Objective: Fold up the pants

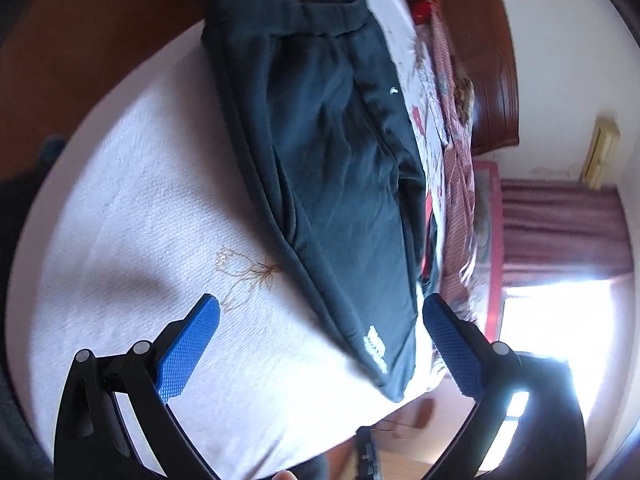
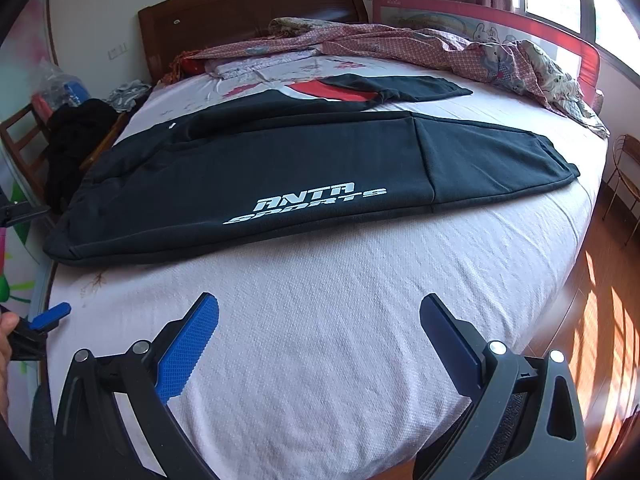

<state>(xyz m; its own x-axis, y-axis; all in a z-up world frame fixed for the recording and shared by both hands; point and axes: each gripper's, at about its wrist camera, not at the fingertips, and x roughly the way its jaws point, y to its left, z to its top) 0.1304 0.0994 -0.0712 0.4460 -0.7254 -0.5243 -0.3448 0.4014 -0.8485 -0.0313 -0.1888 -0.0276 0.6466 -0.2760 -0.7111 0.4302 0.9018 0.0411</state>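
Observation:
Dark pants [image 2: 304, 184] with a white "ANTA SPORTS" print lie flat across the bed, one leg laid over the other, waistband at the left and cuffs at the right. In the left wrist view the pants [image 1: 332, 152] run away from me along the bed. My left gripper [image 1: 320, 312] is open and empty, near the printed edge of the pants. Its blue fingertip also shows in the right wrist view [image 2: 52, 316]. My right gripper [image 2: 318, 312] is open and empty above bare bedsheet, in front of the pants.
The bed [image 2: 340, 320] has a white textured sheet. A black and red garment [image 2: 360, 90] lies behind the pants. A rumpled pink quilt [image 2: 440, 48] lies at the back by the wooden headboard [image 2: 248, 4]. A chair with dark clothes [image 2: 76, 140] stands left.

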